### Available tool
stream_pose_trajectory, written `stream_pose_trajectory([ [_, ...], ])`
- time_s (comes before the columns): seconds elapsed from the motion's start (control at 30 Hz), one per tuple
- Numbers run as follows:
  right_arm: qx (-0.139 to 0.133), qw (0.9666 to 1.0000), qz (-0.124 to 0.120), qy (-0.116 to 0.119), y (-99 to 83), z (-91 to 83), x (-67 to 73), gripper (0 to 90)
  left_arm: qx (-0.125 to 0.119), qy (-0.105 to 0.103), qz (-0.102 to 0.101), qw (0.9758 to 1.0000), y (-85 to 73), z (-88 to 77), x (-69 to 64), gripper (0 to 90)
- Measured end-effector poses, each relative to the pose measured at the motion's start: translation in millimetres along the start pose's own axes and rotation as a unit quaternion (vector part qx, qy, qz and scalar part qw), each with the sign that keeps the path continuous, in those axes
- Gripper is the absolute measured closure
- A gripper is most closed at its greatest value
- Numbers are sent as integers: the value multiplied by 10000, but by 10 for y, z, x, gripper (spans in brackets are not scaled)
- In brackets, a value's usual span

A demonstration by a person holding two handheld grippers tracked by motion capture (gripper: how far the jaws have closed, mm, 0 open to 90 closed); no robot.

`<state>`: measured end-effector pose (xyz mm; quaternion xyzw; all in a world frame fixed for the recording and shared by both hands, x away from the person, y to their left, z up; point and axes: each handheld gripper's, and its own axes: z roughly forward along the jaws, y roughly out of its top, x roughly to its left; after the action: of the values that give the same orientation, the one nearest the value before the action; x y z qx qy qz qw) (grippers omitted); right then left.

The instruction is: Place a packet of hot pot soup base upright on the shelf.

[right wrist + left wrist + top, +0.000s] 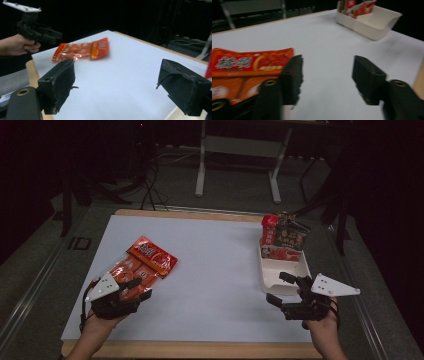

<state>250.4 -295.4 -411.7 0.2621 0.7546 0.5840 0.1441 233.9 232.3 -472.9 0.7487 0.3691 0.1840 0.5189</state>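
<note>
White tabletop, dark room behind. L gripper: jaws apart w/ nothing between; the orange snack packet lies flat just beside its left jaw, near the table's left edge. R gripper: jaws spread wide, empty, hovering by the white bin w/ other packets standing at its far end. Step looks like reaching for a pickup; next, L jaws must straddle the packet's edge & pinch.

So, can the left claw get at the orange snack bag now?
Probably yes: the left claw is right at the orange snack bag, jaws apart with nothing between them, and the bag lies flat with nothing on it.
</note>
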Motion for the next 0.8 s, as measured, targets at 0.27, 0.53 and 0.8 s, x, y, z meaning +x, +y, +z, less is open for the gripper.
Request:
stream_pose_trajectory([
  [0.27,157,9997,72,196,-172,36,106,140,296,614,-128,9976,-90,-52,232,849],
  [0.53,-10,9991,31,414,-258,90,114,165,518,1384,-377,9883,-184,-97,622,900],
  [0.8,-45,9984,31,556,-262,104,117,164,949,1823,-621,9767,-331,-84,923,900],
])
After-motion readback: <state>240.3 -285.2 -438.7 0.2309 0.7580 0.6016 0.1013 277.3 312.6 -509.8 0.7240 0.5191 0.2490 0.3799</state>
